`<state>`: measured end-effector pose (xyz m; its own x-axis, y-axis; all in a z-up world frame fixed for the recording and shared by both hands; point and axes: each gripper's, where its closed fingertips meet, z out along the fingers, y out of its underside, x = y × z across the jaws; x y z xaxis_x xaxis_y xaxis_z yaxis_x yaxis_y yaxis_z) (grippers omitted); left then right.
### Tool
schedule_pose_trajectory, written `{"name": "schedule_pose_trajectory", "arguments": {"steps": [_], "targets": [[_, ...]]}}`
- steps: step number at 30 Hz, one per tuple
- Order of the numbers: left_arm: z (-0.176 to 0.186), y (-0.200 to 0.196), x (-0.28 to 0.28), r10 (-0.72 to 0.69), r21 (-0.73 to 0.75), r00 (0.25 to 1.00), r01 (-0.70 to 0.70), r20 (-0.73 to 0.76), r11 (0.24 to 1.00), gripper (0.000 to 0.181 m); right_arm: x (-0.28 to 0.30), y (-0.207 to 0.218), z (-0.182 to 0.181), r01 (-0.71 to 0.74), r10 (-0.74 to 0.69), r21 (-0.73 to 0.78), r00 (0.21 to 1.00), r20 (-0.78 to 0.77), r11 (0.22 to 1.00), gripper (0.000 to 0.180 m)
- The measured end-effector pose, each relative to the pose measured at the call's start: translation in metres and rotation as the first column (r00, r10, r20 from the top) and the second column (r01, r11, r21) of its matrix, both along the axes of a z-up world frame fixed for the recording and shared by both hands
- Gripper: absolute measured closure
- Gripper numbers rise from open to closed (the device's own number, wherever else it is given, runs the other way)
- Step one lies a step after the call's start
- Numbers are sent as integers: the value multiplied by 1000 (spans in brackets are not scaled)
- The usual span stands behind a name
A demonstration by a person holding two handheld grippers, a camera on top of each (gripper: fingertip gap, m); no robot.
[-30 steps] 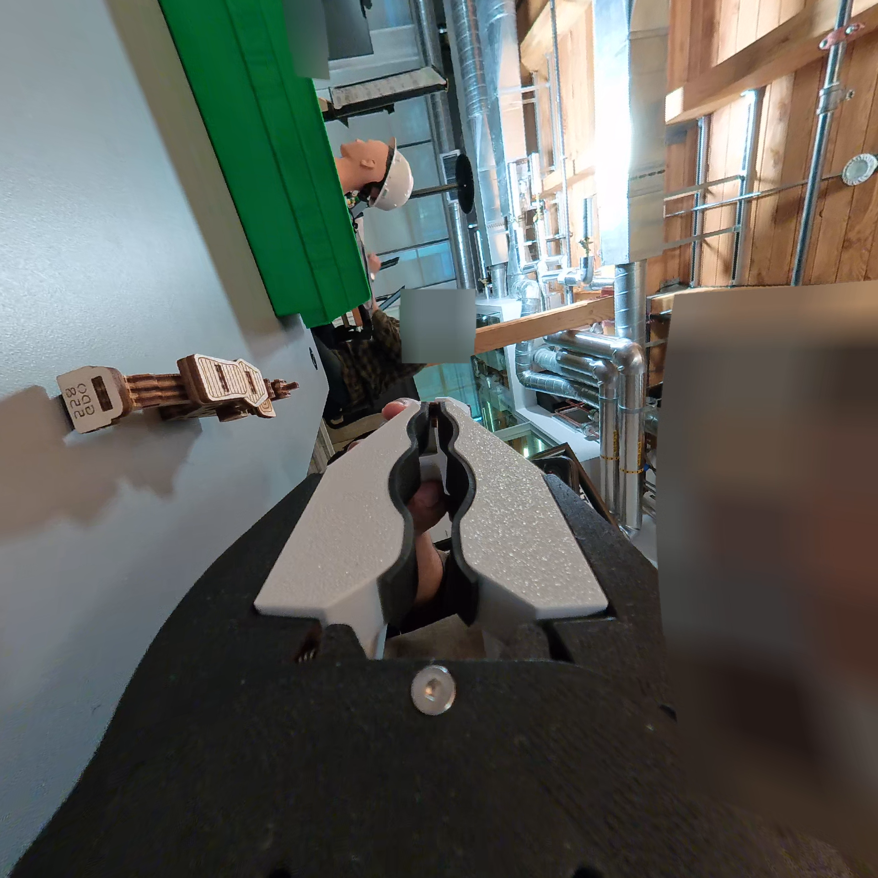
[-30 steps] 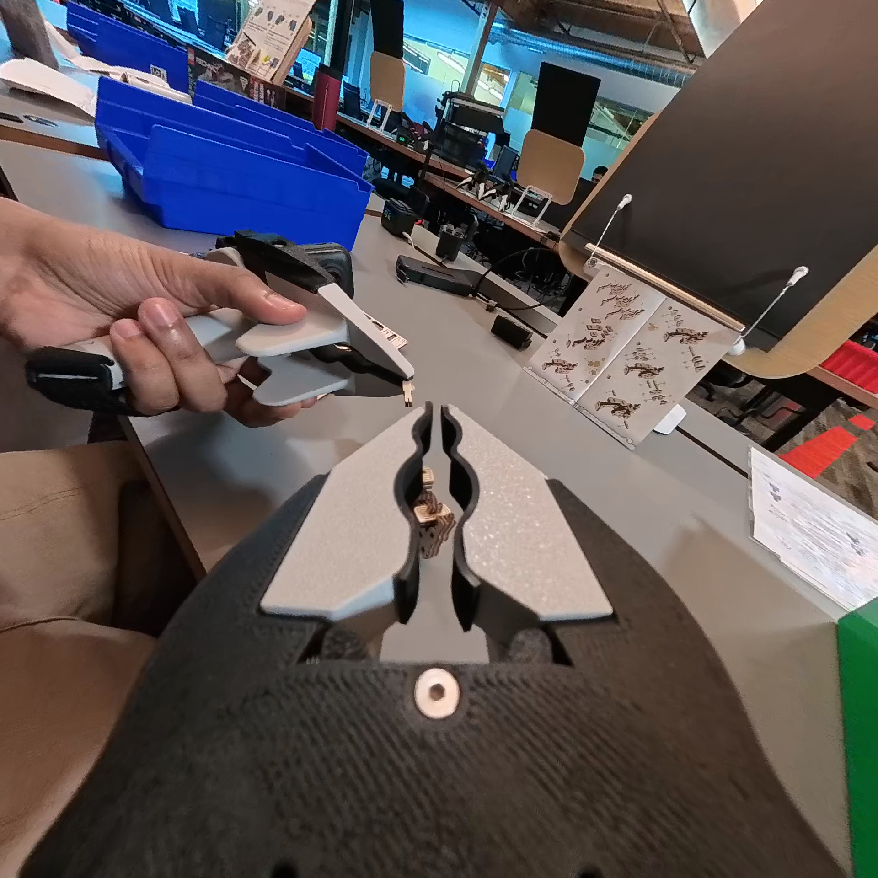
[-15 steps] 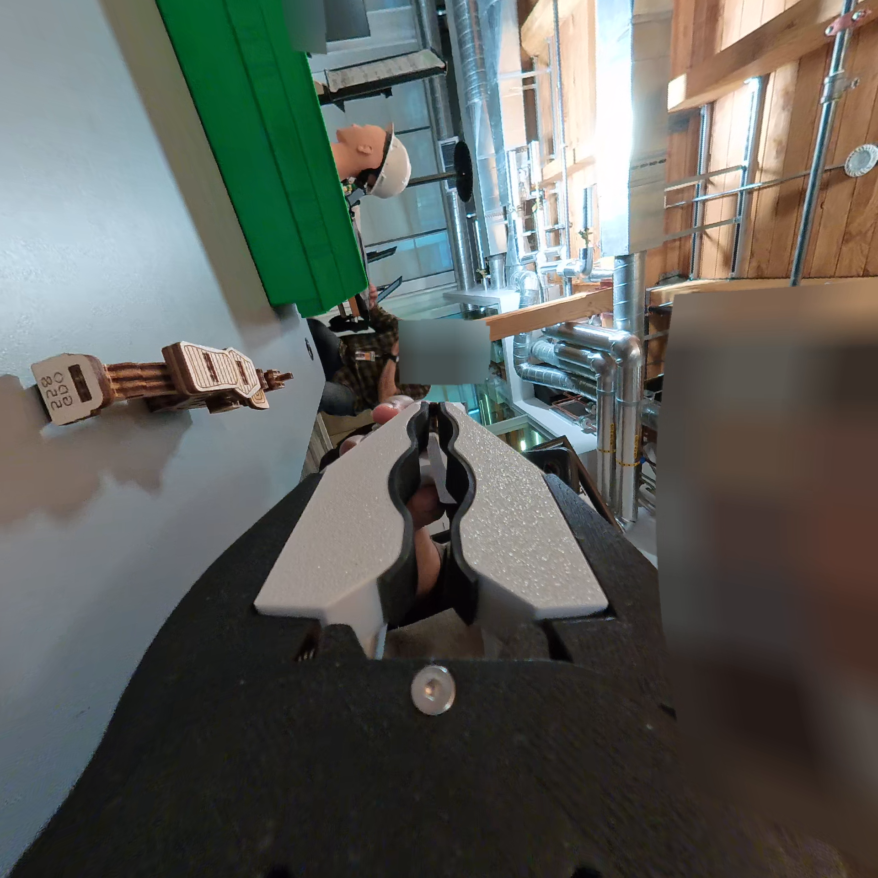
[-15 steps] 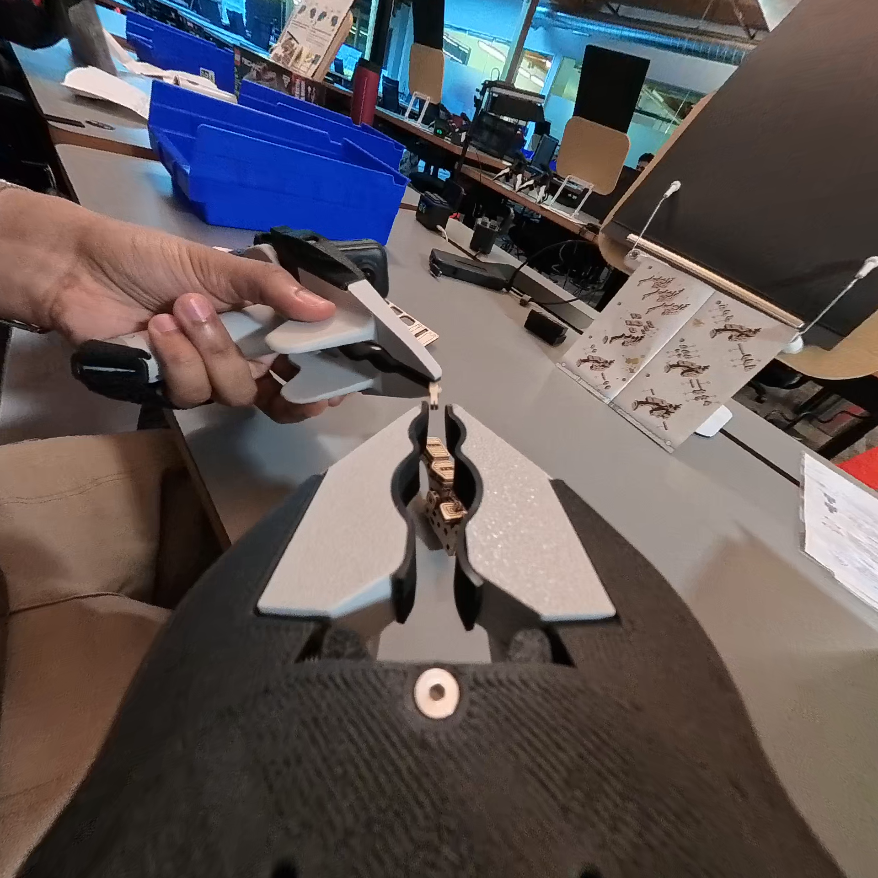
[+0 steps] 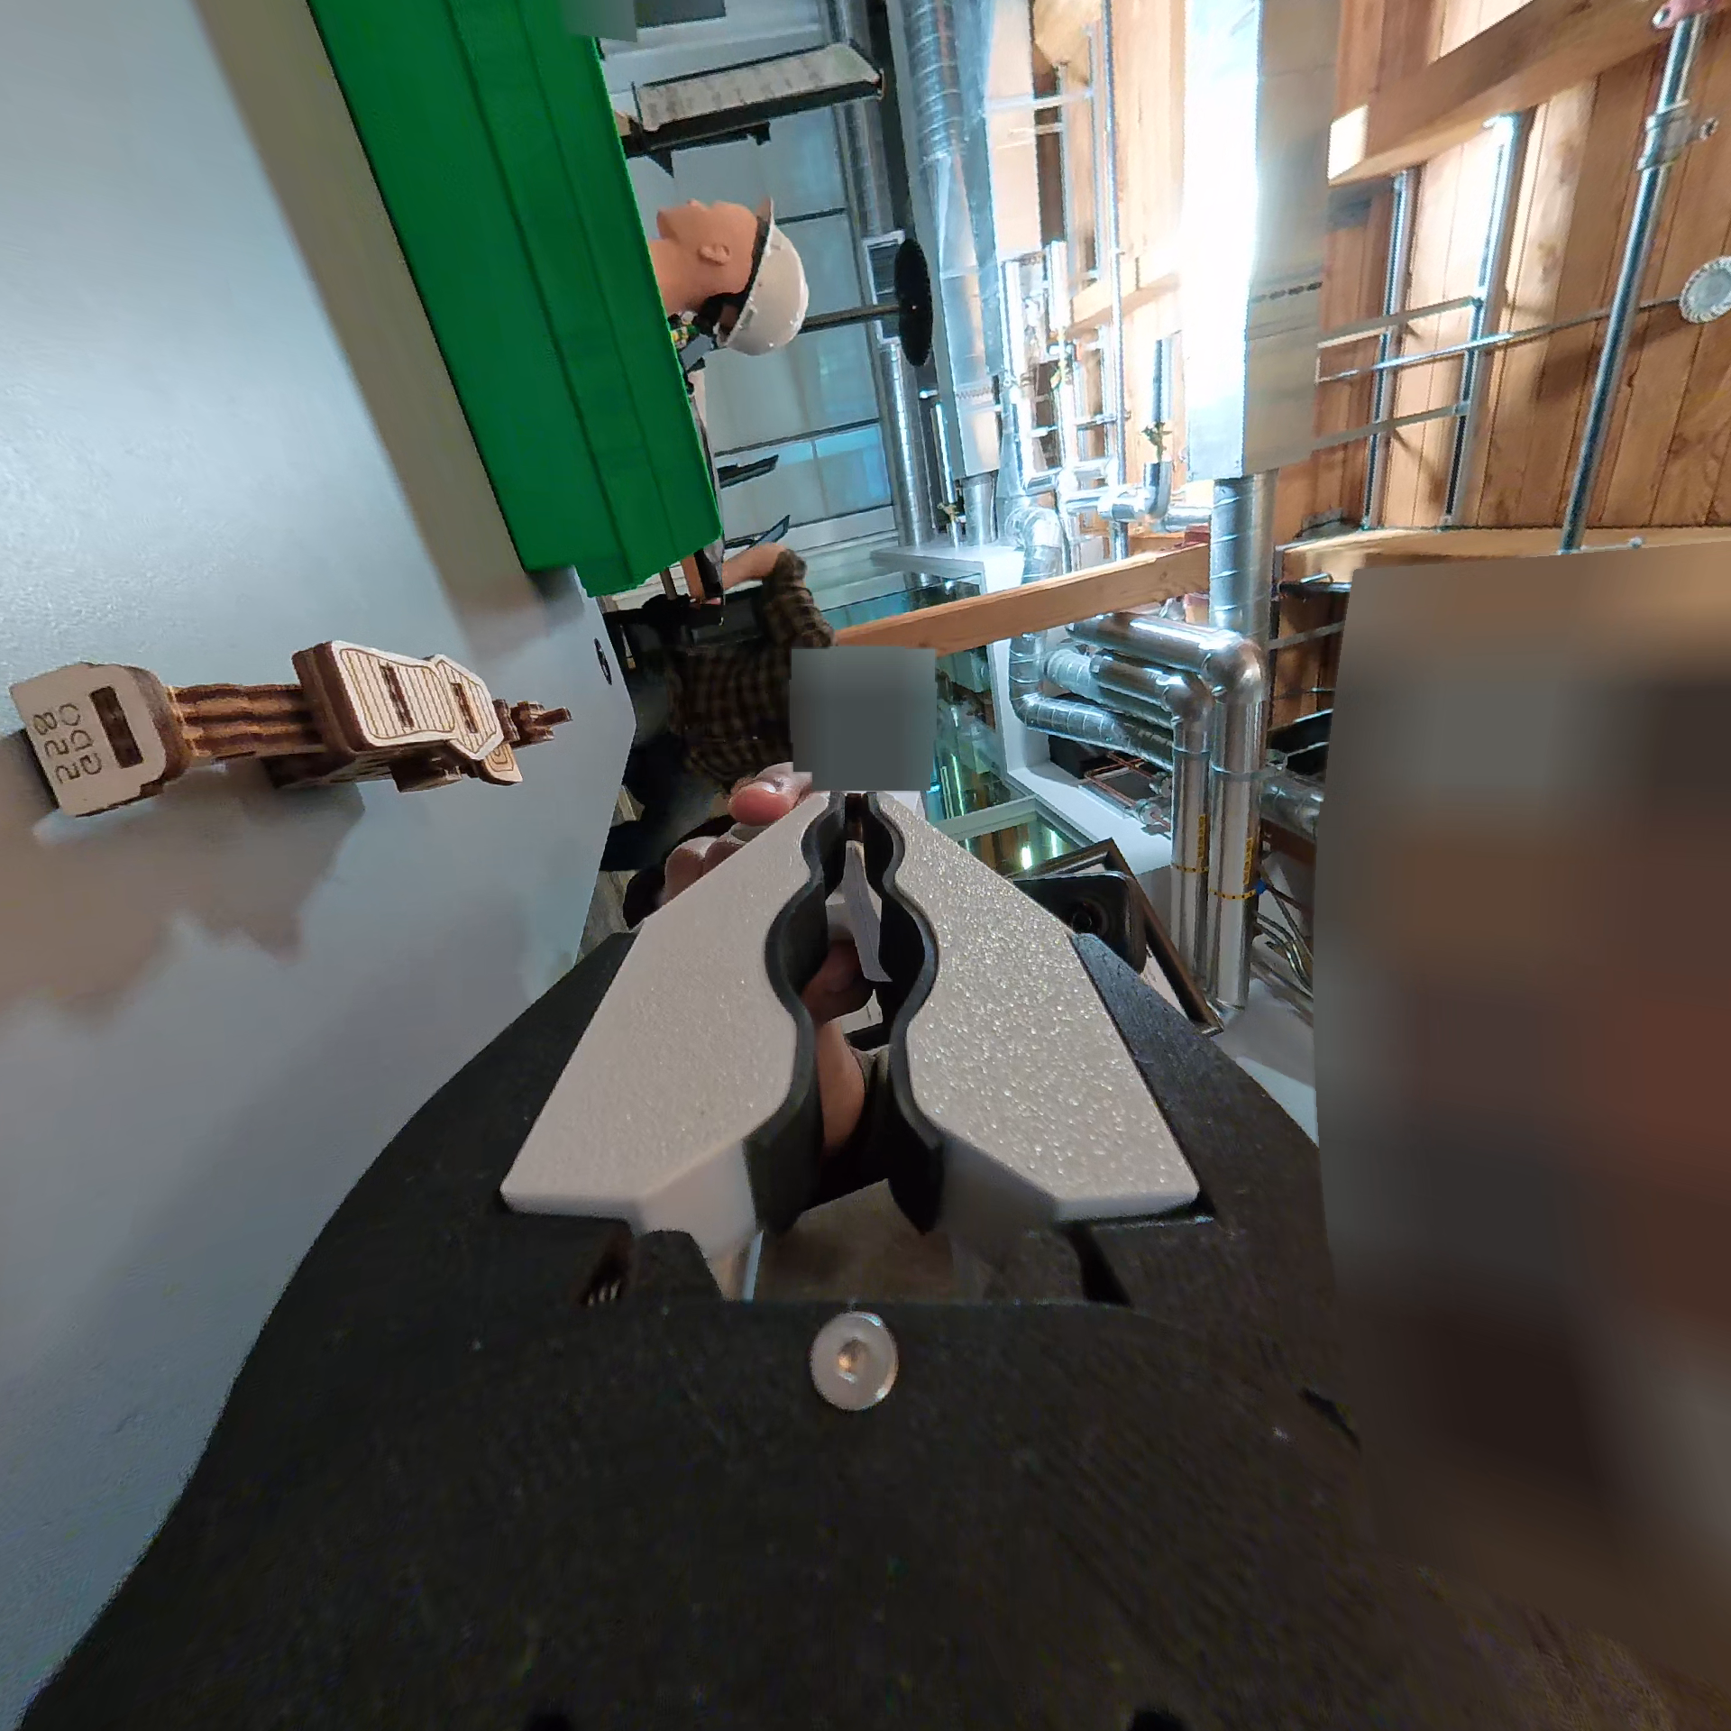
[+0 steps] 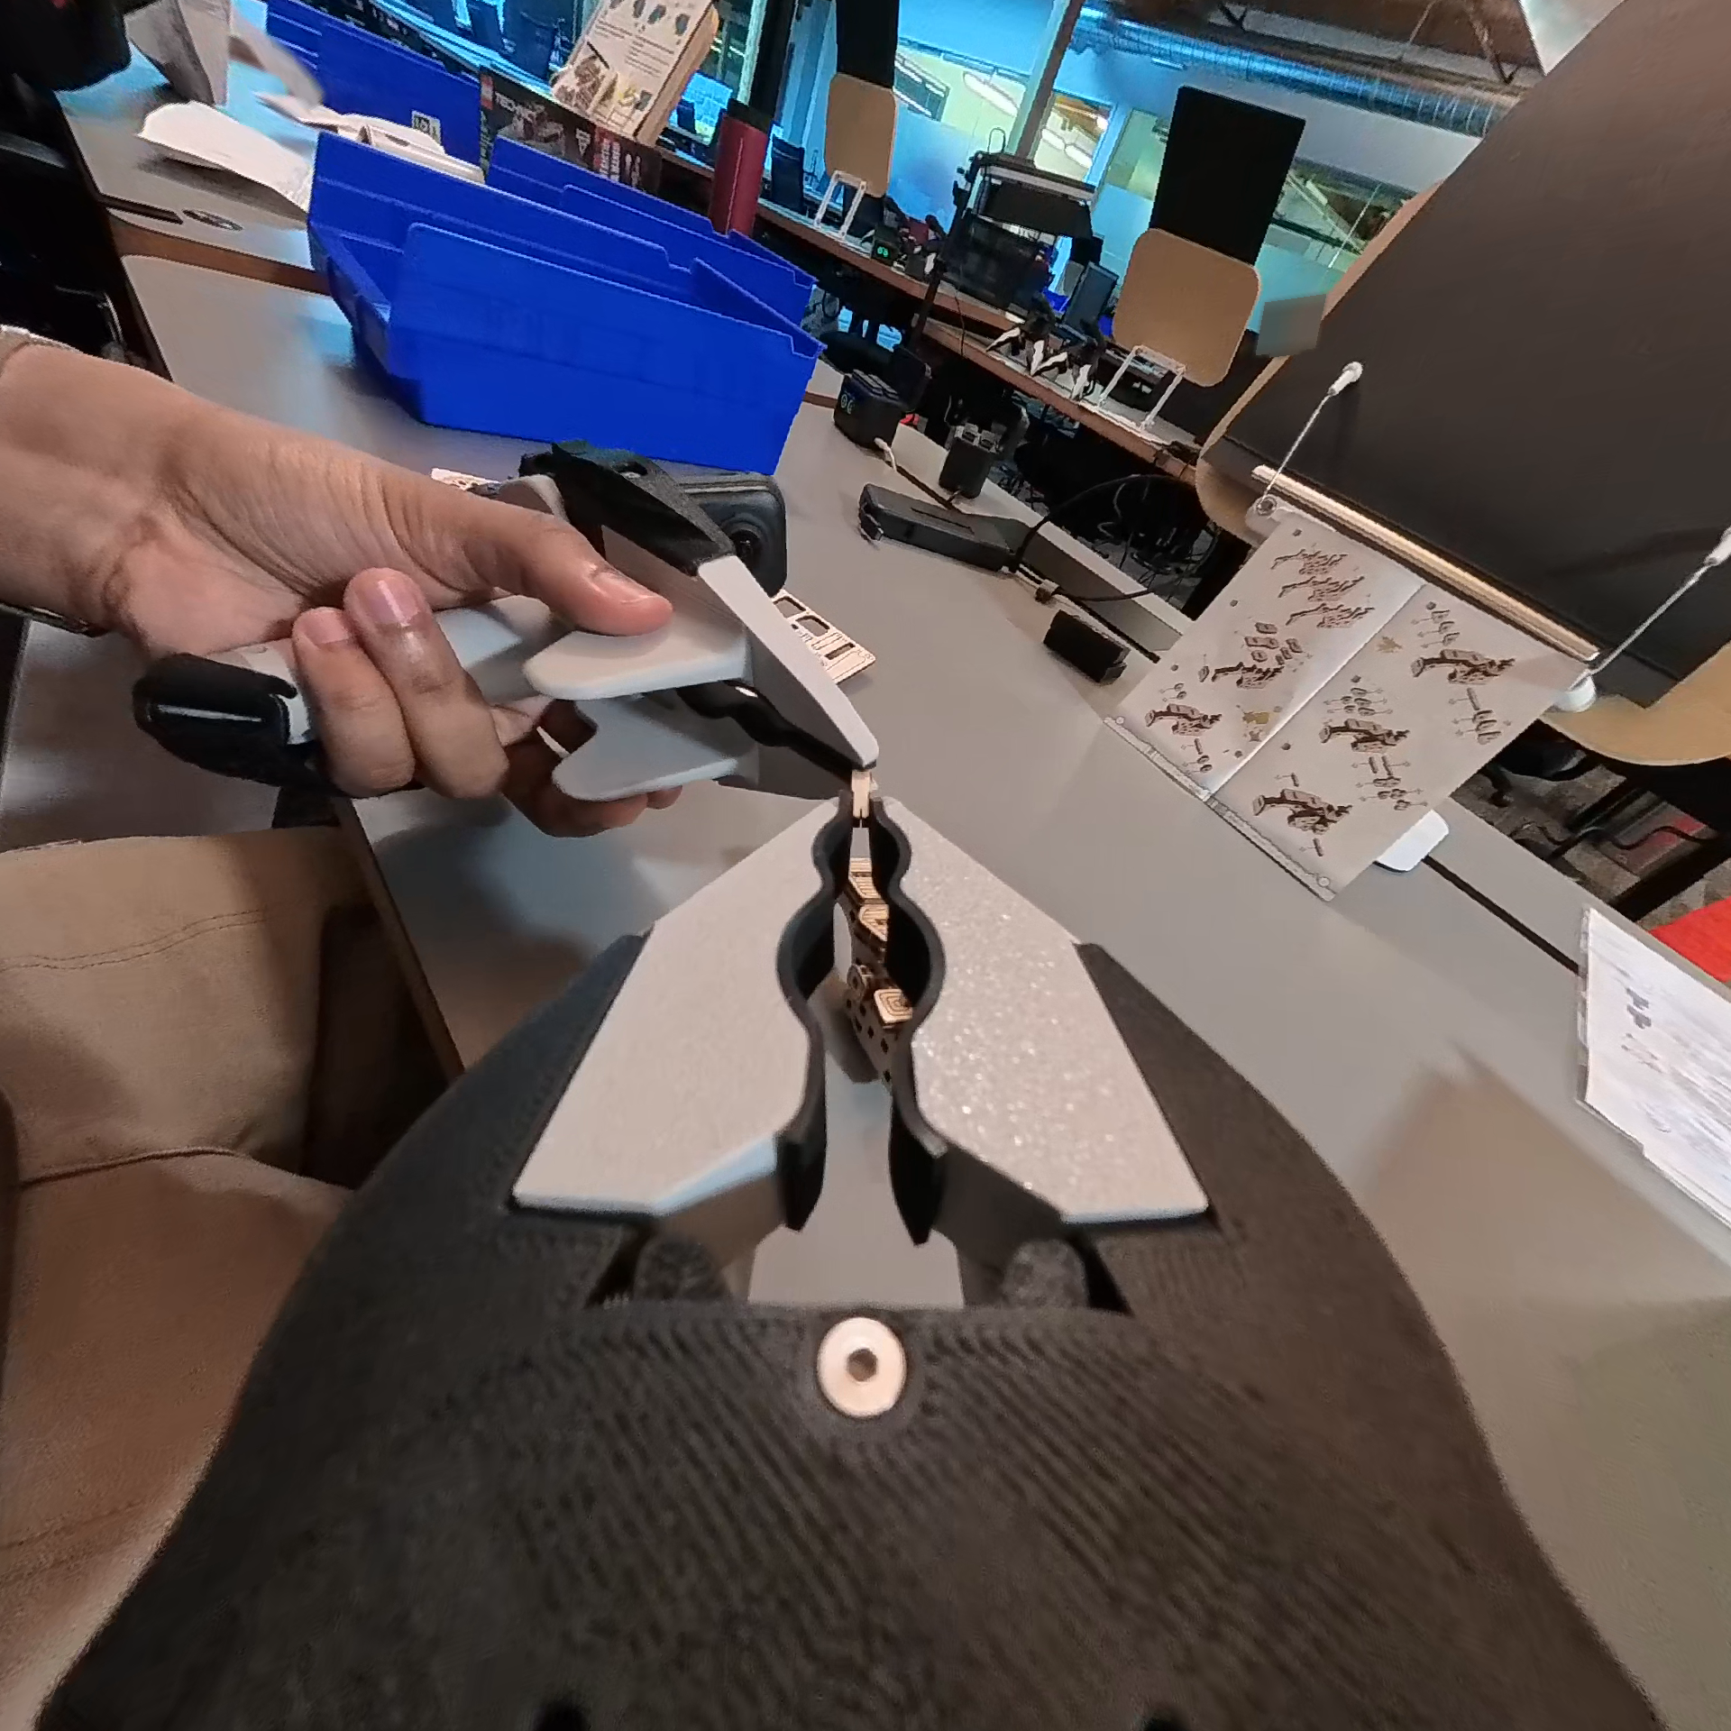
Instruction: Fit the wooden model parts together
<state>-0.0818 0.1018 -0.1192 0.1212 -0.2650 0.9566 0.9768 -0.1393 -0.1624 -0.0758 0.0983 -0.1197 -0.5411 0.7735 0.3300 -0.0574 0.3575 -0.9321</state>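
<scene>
A wooden model sub-assembly (image 5: 375, 721) with a pale tag end lies on the grey table (image 5: 187, 375). In the right wrist view it (image 6: 871, 927) shows through the gap of my right gripper (image 6: 859, 820), which hovers over it, shut to a narrow slit. My left gripper (image 5: 854, 804), held in a hand, is shut on a small pale wooden piece (image 6: 859, 791). In the right wrist view the left gripper (image 6: 860, 757) comes in from the left. The piece's lower end sits at my right gripper's tips. I cannot tell whether they touch.
Blue bins (image 6: 581, 318) stand at the back left and a green bin (image 5: 525, 281) at the table's far side. Instruction sheets (image 6: 1311, 693) hang on a stand to the right. A flat sheet of parts (image 6: 824, 646) lies behind the left gripper. The table edge and a person's lap (image 6: 187, 1030) are on the left.
The left gripper has carried the small piece right, up to the right gripper's tips. The right gripper has shifted over the model, so more of the model shows through its gap.
</scene>
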Motion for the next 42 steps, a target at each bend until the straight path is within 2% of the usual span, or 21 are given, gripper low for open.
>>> {"name": "schedule_pose_trajectory", "arguments": {"steps": [1, 4, 8, 10, 13, 17, 21, 24, 26, 32, 36, 42], "targets": [[0, 0, 0, 0, 1, 1000, 0, -1, 1000, 181, 0, 0, 0, 1, -1, 3, 1000, -1, 1000, 178], [1, 0, 0, 0, 1, 1000, 0, -13, 1000, 181, 0, 0, 1, 2, -2, 3, 1000, -2, 1000, 178], [1, -3, -8, 35, -28, 997, -37, -72, 999, 155, -2, 6, 6, 27, -27, -37, 1000, -3, 999, 178], [2, -6, -15, 60, -57, 987, -69, -147, 996, 144, -5, 16, 10, 59, -59, -80, 998, 4, 995, 178], [-1, -10, -24, 70, -129, 933, -122, -353, 984, 138, -12, 32, 10, 105, -96, -171, 994, 60, 980, 178], [-18, -14, -37, 9, -259, 772, -224, -636, 940, 135, -17, 45, 5, 138, -100, -282, 984, 145, 950, 178], [-36, -12, -39, -165, -370, 556, -279, -815, 886, 133, -14, 48, 2, 144, -89, -320, 980, 180, 936, 178], [-58, -10, -39, -327, -452, 376, -315, -867, 835, 132, -8, 47, -1, 146, -95, -294, 979, 180, 944, 178], [-66, -9, -41, -392, -474, 285, -330, -875, 817, 133, -4, 47, -2, 147, -102, -271, 979, 175, 951, 178], [-81, -5, -48, -511, -516, 111, -336, -853, 788, 146, 10, 54, -3, 177, -144, -225, 977, 155, 958, 178], [-85, 0, -46, -534, -534, 91, -303, -841, 789, 152, 17, 62, -3, 206, -171, -239, 972, 158, 949, 178], [-87, 6, -39, -532, -549, 138, -247, -836, 799, 160, 22, 68, -5, 228, -191, -239, 967, 169, 944, 178]]}}
